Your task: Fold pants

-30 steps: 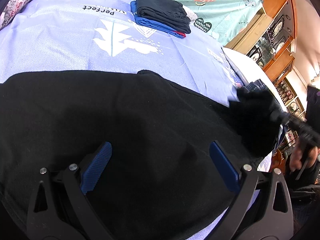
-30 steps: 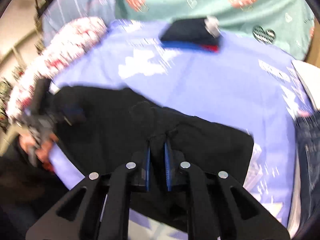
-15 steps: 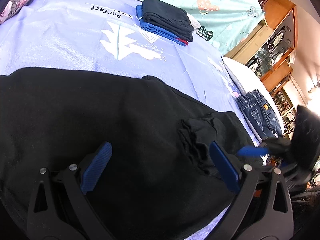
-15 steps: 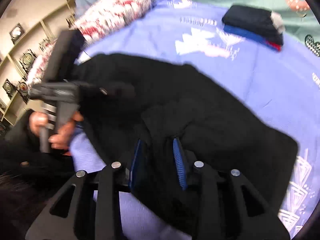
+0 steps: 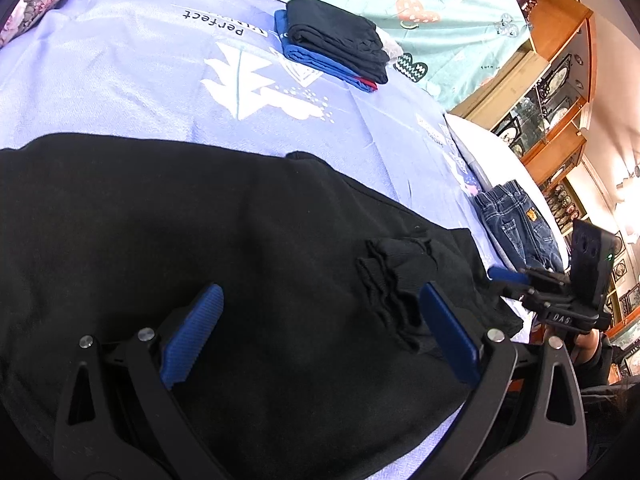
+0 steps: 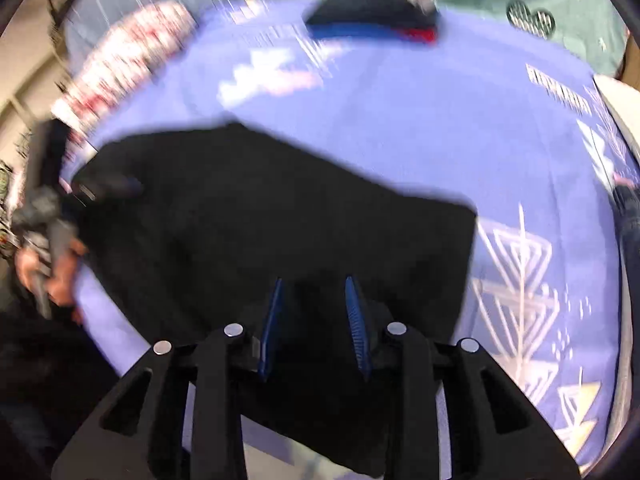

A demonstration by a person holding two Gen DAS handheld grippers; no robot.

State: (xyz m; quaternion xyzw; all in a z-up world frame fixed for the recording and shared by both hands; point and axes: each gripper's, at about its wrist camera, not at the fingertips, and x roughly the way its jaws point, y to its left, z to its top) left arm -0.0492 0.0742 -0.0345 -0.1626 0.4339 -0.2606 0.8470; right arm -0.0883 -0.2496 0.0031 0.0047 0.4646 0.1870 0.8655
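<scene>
Left claw [image 5: 320,332] spread wide, hovering over black pants [image 5: 200,240] w/ nothing between pads. Right claw [image 6: 314,320] partly apart, blurry; cloth sits between pads, can't tell if gripped. Pants lie flat along near edge of bed [image 5: 120,80]. Soft, limp, light fabric, prob. best pinched at bunched waistband [image 5: 396,280] or hem. No containers.

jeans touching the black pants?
Apart. The left wrist view shows the jeans beyond the black pants, a strip of purple bedsheet showing between them.
</scene>
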